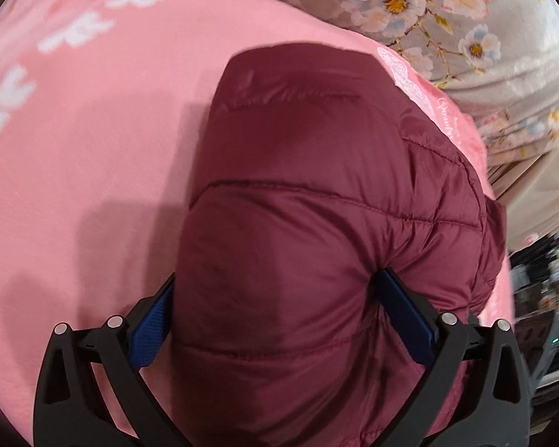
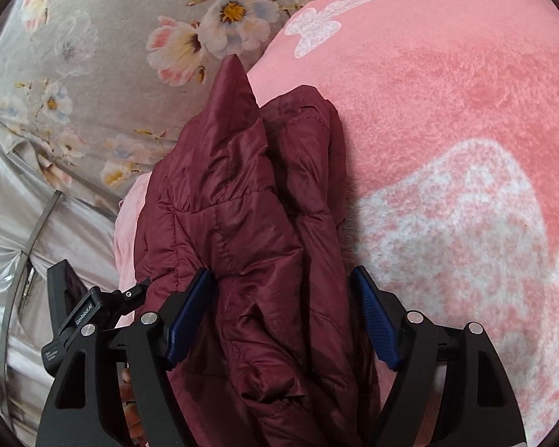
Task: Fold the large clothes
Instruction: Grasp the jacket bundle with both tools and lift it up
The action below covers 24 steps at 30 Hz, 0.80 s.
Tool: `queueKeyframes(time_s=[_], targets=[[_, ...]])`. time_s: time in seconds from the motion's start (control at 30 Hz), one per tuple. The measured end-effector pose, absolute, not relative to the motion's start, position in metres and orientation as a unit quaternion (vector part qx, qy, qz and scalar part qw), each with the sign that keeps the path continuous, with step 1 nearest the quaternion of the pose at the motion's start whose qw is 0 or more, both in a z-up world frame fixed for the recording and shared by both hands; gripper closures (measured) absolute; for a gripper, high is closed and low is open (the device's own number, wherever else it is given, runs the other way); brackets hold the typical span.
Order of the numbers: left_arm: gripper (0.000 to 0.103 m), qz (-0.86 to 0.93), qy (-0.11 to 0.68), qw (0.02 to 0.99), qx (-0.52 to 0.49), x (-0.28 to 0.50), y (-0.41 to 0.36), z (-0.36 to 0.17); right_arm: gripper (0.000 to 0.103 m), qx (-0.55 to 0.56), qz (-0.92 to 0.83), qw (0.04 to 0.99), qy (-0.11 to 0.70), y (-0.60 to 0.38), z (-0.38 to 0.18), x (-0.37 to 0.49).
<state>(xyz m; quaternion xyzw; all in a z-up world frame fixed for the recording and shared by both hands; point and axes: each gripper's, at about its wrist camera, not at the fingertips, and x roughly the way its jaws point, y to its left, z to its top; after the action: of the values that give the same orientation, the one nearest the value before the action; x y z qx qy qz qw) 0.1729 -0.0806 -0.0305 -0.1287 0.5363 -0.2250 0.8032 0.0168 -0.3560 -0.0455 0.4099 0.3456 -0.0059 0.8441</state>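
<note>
maroon quilted nylon fills both of your views: the puffer jacket [image 1: 316,223] lies bunched on the pink fleece blanket [image 1: 93,149], with the grey floral bedding [image 1: 466,18] behind it at about 1 o'clock in the left wrist view.

your left gripper [image 1: 275,320] has the jacket bulging up between its blue pads [image 1: 149,320]; the fabric presses against both of them, the one at 8 o'clock and the one at 4 o'clock, so it is clamped on a thick fold of the jacket.

in the right wrist view the jacket [image 2: 249,223] runs from the bottom centre up to a point at 12 o'clock, over the edge where the floral bedding [image 2: 93,74] at 10 o'clock meets the pink blanket [image 2: 447,130] at 2 o'clock. your right gripper [image 2: 283,320] straddles it with its jaws wide: the left pad [image 2: 190,316] touches the fabric, while the right pad [image 2: 376,320] stands clear of it, so nothing is pinched.
</note>
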Motion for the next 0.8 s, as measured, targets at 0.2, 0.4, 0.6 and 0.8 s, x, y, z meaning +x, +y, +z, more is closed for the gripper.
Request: queueKeyframes(time_s=[0.2, 0.4, 0.6, 0.8], targets=[[0.005, -0.243, 0.524, 0.805, -0.134, 0.173, -0.083, -0.036, 0.028, 0.406, 0.021, 0.851, 0.331, -0.351, -0.048, 0.022], [0.005, -0.249, 0.510, 0.813, -0.127, 0.173, -0.088, -0.036, 0.039, 0.412, 0.040, 0.850, 0.325, -0.352, -0.052, 0.028], [0.025, -0.267, 0.494, 0.821, -0.100, 0.161, -0.088, -0.020, 0.080, 0.442, 0.060, 0.840, 0.309, -0.357, -0.049, 0.014], [0.056, -0.327, 0.474, 0.812, -0.098, 0.134, -0.081, 0.019, 0.082, 0.425, 0.049, 0.857, 0.287, -0.344, -0.016, -0.026]])
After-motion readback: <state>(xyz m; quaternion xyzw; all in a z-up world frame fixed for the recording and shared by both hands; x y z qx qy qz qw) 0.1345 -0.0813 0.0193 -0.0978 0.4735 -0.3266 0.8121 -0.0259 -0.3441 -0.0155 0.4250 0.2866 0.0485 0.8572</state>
